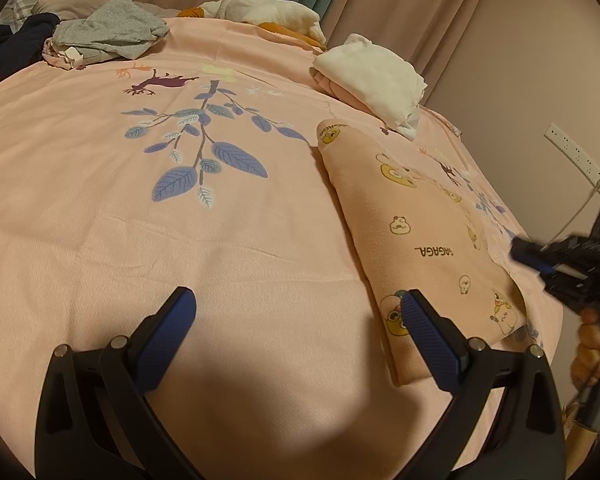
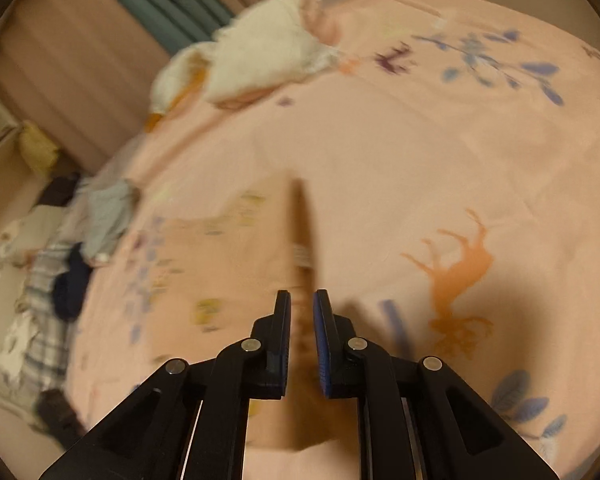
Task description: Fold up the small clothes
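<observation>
A folded pink garment [image 1: 420,232] printed with cartoon animals lies flat on the pink bedspread [image 1: 220,240], toward its right side. My left gripper [image 1: 300,308] hovers open and wide over bare bedspread, its right finger [image 1: 424,332] beside the garment's near left corner, with nothing between the pads. My right gripper [image 1: 518,250], held by a hand, meets the garment's right edge. In the blurred right wrist view the right gripper [image 2: 302,296] has its jaws nearly together. The garment's [image 2: 236,240] raised edge runs into the narrow gap and seems pinched there.
A folded white and pink stack [image 1: 372,76] sits behind the garment. Grey clothes [image 1: 108,32] and a dark garment [image 1: 8,44] lie at the back left. White and orange clothes [image 1: 268,12] lie by the curtain. A socket strip [image 1: 572,152] is on the right wall.
</observation>
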### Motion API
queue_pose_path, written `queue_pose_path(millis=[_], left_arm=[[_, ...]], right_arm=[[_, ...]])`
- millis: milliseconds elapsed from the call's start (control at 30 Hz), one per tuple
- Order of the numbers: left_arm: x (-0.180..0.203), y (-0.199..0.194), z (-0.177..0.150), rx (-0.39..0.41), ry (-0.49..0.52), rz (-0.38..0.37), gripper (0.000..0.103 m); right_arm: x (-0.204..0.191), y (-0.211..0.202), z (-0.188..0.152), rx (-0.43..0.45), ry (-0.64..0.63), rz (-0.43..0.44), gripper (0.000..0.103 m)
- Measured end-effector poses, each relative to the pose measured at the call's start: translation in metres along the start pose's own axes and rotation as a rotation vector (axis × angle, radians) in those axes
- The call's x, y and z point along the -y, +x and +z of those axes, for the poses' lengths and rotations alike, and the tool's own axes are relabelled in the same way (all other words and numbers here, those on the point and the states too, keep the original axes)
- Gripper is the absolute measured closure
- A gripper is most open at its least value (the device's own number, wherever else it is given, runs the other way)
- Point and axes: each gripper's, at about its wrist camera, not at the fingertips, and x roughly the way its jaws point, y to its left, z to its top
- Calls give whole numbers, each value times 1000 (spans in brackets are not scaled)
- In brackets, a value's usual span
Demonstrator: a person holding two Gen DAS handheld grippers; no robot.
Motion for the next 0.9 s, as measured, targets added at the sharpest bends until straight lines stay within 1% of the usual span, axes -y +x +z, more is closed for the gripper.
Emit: queue_pose_path(millis=[33, 100, 133, 167, 200, 267, 333, 367, 433, 467, 500, 533, 567, 600, 667, 733, 800, 833, 900], left_arm=[[0, 0, 0, 0, 0, 0, 0], [0, 0, 0, 0, 0, 0, 0], [0, 0, 0, 0, 0, 0, 0], [0, 0, 0, 0, 0, 0, 0], [0, 0, 0, 0, 1, 0, 0], [0, 0, -1, 0, 1, 0, 0], [0, 0, 0, 0, 1, 0, 0], [0, 0, -1, 1, 1, -1, 0], [-2, -1, 0, 3, -4, -16, 0], [-5, -2, 1, 9, -15, -36, 0], [-9, -4, 2, 15, -36, -61, 0], [-11, -5, 3, 15, -51, -79, 0], [-13, -5, 5, 10, -69, -97, 0], [-16, -6, 7, 5, -86, -112, 0], [-18, -6, 11, -7, -112, -126, 0], [-18, -4, 17, -29, -141, -127, 0], [-17, 0, 24, -57, -177, -158, 0], [-16, 1, 27, -72, -192, -177, 0], [-15, 7, 35, -105, -237, -240, 0]], right_arm=[[-9, -6, -1, 6, -24, 65, 88], [-25, -9, -3, 13, -77, 146, 87], [-35, -7, -5, 5, -114, 180, 87], [-46, -1, -9, -21, -161, 206, 86], [-51, 6, -13, -49, -189, 202, 86], [-60, 34, -20, -139, -224, 123, 86], [-57, 64, -26, -236, -198, 39, 86], [-53, 70, -27, -254, -168, 36, 86], [-48, 67, -20, -267, -129, 68, 86], [-50, 61, -15, -264, -135, 77, 82], [-52, 48, -8, -226, -152, 87, 67], [-53, 38, -4, -188, -159, 91, 54], [-54, 21, 5, -111, -157, 94, 23], [-52, 14, 10, -70, -146, 94, 0], [-46, 3, 29, -5, -113, 98, 0], [-34, 2, 37, 2, -81, 118, 0], [-16, 13, 42, -39, -18, 151, 0], [-4, 25, 42, -87, 27, 164, 0], [10, 35, 38, -144, 86, 166, 0]])
